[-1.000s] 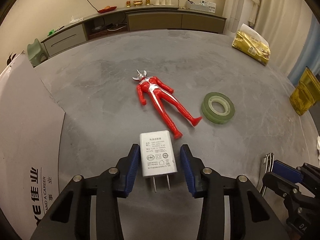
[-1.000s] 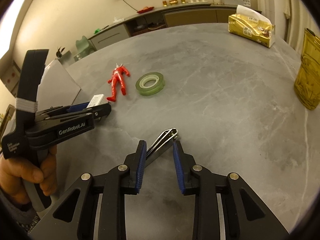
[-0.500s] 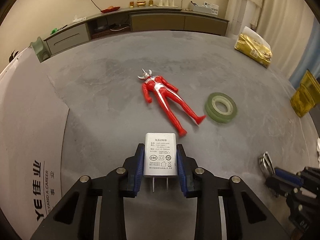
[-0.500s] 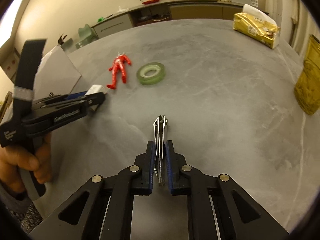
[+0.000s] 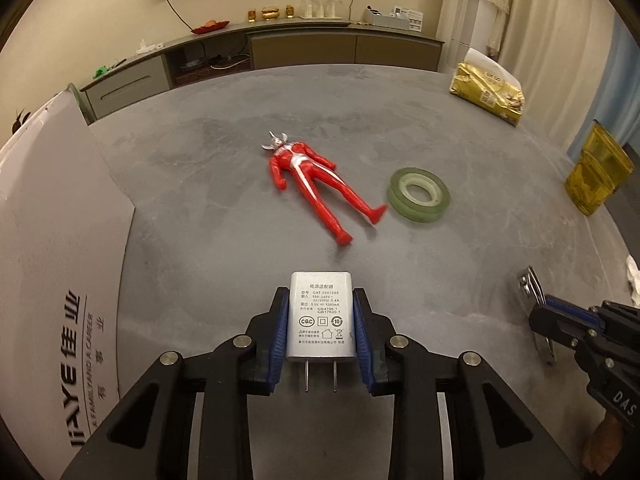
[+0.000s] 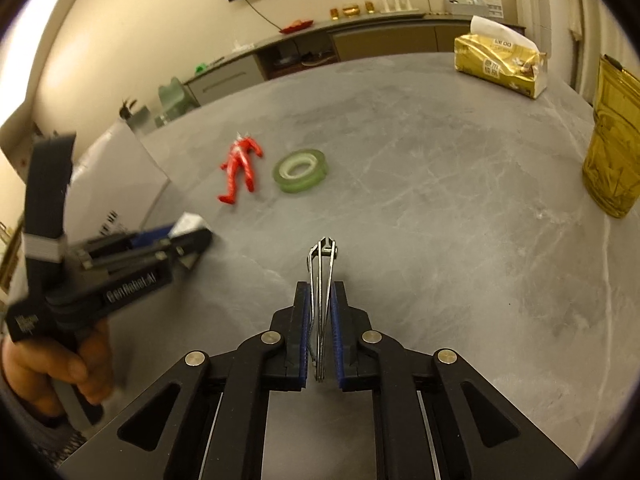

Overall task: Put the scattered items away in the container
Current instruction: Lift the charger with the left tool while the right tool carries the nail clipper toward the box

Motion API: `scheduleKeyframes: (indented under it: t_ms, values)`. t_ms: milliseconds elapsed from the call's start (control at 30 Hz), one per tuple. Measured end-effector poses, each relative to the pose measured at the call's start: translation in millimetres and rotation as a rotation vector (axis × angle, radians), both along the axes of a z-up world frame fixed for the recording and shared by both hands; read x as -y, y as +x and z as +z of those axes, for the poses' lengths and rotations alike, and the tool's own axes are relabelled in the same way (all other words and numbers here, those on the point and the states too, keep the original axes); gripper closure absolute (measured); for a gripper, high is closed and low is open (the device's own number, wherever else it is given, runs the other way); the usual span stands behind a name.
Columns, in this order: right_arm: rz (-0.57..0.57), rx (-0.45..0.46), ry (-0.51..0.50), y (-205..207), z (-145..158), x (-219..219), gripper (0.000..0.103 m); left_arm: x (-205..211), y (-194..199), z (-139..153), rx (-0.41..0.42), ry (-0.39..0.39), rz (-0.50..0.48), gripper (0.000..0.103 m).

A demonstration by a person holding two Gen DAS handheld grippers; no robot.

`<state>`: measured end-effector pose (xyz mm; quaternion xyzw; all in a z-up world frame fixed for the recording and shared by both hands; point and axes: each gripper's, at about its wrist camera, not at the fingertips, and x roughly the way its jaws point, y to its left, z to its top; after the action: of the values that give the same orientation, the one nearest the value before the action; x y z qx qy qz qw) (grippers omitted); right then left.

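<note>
My left gripper [image 5: 320, 334] is clamped on the white charger [image 5: 321, 320] at lower centre, prongs pointing back at the camera; my right gripper [image 6: 320, 334] pinches the thin nail clipper [image 6: 321, 276] edge-on. The red figure [image 5: 310, 184] and green tape roll [image 5: 419, 195] lie mid-frame on the desk [image 5: 200, 200]. I judge the slim clipper likeliest to twist free en route to the white box [image 5: 52, 240] at left.

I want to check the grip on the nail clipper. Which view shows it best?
The right wrist view: the nail clipper stands centred, edge-on, clamped between the right gripper's blue fingers. The left wrist view shows only its metal tip at the right edge, partly hidden by that gripper.
</note>
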<state>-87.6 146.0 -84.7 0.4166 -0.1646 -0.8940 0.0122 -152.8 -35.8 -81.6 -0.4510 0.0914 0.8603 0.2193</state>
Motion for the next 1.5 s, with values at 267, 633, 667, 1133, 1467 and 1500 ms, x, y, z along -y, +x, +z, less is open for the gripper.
scheduleKeyframes:
  t_ms: [267,633,667,1133,1467,1500]
  values:
    - [0.026,0.012,-0.042,11.5,4.0,15.8,0.093,12.8,24.5,22.9,-0.001,0.065,-0.011,0.072]
    - [0.019,0.015,-0.039,32.2,12.5,27.2,0.093,37.1,54.6,44.4,0.015,0.114,-0.015,0.072]
    - [0.021,0.014,-0.037,34.2,14.3,29.3,0.093,38.8,57.8,46.9,0.012,0.115,-0.017,0.072]
    - [0.071,-0.011,-0.009,50.7,36.3,62.4,0.093,58.5,100.0,79.4,-0.025,0.155,-0.059,0.072]
    - [0.111,-0.034,0.022,62.3,56.8,89.0,0.093,80.1,124.8,91.0,-0.029,0.189,-0.069,0.072]
    - [0.116,-0.036,0.026,63.4,58.8,92.5,0.093,81.9,126.4,91.9,-0.030,0.192,-0.069,0.072]
